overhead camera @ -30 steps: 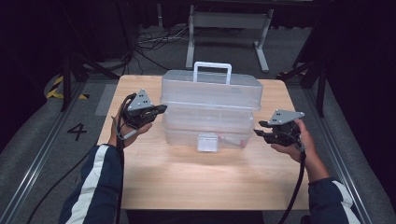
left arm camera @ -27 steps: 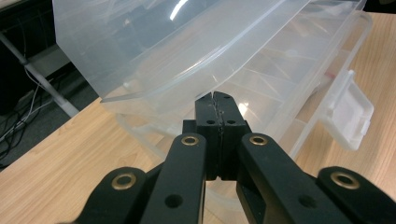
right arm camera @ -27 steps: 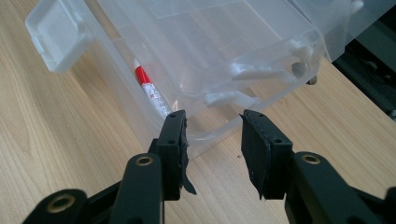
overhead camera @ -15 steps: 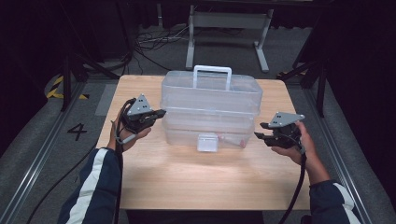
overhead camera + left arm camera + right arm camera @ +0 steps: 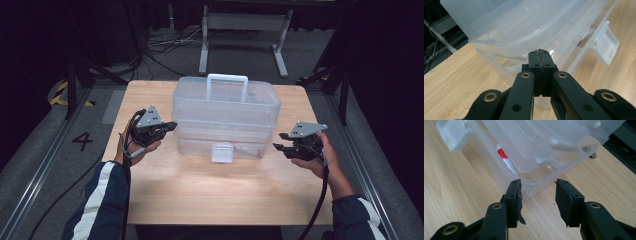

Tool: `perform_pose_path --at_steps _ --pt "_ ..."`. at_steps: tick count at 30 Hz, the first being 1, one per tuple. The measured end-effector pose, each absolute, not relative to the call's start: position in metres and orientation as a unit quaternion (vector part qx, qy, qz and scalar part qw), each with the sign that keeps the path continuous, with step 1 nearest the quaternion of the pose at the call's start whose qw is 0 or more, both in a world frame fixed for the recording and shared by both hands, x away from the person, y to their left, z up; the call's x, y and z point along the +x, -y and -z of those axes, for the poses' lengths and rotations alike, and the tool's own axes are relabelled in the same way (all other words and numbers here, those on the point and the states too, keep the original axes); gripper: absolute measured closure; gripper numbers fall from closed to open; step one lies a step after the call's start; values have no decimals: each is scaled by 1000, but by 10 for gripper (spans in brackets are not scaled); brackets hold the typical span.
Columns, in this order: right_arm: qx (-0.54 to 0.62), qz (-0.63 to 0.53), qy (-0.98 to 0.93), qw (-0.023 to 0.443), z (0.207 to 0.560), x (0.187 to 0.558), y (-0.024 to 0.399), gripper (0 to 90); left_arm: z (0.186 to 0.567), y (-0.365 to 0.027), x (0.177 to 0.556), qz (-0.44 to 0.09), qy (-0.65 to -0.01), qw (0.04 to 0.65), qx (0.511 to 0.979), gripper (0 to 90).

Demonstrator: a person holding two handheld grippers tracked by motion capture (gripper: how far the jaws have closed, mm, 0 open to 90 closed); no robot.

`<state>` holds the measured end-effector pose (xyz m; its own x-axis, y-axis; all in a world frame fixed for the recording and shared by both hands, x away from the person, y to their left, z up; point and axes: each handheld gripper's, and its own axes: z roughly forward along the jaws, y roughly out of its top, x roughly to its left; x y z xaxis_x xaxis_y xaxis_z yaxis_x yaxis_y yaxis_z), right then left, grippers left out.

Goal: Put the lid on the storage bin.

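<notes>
A clear, glossy plastic box [image 5: 225, 120] sits on a smooth, pale wood-grain table [image 5: 210, 195].

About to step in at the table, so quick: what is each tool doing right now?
Left tool: shut, empty, its tip at the clear plastic box.
Right tool: open, holding nothing, its jaws have just been opening beside the box's corner.
</notes>
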<state>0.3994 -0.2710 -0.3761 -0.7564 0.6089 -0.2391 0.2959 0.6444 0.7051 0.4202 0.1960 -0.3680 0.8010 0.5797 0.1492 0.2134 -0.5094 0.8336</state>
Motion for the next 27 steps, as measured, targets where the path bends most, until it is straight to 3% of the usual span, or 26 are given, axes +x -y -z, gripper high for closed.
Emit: perform_pose_path --at_steps 27 --pt "261 -331 -878 228 383 399 270 558 394 -193 414 -191 -239 389 869 900"
